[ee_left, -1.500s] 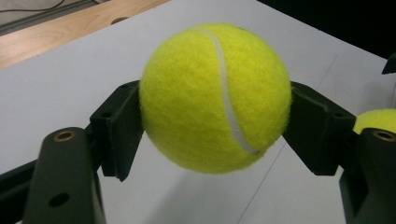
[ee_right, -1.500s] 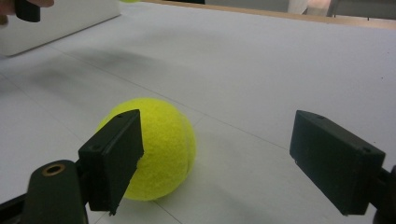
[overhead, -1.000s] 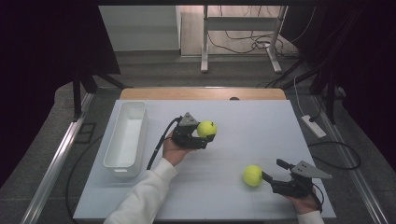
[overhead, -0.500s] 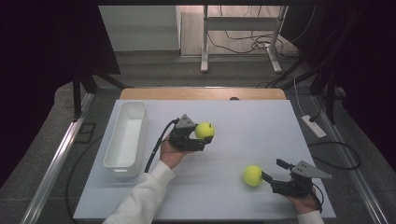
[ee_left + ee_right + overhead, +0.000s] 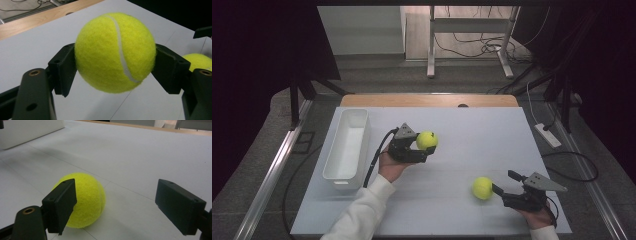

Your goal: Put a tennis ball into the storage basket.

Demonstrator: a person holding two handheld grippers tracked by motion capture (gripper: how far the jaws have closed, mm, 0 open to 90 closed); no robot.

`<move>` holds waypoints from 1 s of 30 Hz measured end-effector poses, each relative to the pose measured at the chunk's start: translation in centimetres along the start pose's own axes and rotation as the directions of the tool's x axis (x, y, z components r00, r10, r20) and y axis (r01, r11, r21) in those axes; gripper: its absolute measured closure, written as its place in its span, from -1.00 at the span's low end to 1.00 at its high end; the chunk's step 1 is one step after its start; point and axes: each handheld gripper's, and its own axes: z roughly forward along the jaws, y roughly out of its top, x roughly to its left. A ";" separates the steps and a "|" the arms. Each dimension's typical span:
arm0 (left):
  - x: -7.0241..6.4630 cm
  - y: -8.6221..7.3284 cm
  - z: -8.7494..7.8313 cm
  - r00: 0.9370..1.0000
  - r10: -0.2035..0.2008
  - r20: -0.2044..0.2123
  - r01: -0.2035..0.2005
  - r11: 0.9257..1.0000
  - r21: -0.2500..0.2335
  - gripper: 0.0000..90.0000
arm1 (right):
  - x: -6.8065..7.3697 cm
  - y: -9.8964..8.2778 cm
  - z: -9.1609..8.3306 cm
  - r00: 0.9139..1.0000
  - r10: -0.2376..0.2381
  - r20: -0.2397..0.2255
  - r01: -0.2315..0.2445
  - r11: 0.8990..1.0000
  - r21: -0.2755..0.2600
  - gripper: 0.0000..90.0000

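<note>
My left gripper (image 5: 428,143) is shut on a yellow tennis ball (image 5: 427,140) and holds it just above the white tabletop, right of the bin. In the left gripper view the ball (image 5: 115,52) sits squeezed between both pads. A second tennis ball (image 5: 482,188) rests on the table at the near right. My right gripper (image 5: 504,183) stands open just right of it, jaws pointing at it. In the right gripper view that ball (image 5: 85,197) lies by the left pad (image 5: 61,202), partly behind it, with a wide gap to the other pad.
A long white bin (image 5: 332,155) lies along the left side of the table (image 5: 472,135). A wooden strip (image 5: 427,100) borders the far edge. Cables and a power strip (image 5: 548,135) lie on the floor to the right. The second ball (image 5: 200,61) shows past the left gripper's jaw.
The left gripper with its ball has drifted slightly left and toward the near side. The right gripper and the second ball have stayed put.
</note>
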 end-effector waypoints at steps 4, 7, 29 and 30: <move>0.0 0.0 -0.4 1.000 -0.004 -0.001 0.004 1.000 -0.002 -0.41 | 0.0 0.0 0.0 1.000 0.002 0.003 -0.002 1.000 -0.001 -0.62; 0.1 0.0 -0.6 1.000 -0.004 -0.009 0.004 1.000 -0.005 -0.41 | 0.0 0.0 0.0 1.000 0.002 0.003 -0.002 1.000 -0.003 -0.62; 1.0 -0.3 -1.9 0.998 -0.018 -0.055 0.018 1.000 -0.015 -0.41 | 0.0 0.0 0.0 1.000 -0.003 0.005 0.003 1.000 0.002 -0.62; 1.1 -0.3 -2.0 0.998 -0.021 -0.057 0.020 1.000 -0.018 -0.41 | 0.0 0.0 0.0 1.000 -0.003 0.005 0.003 1.000 0.001 -0.62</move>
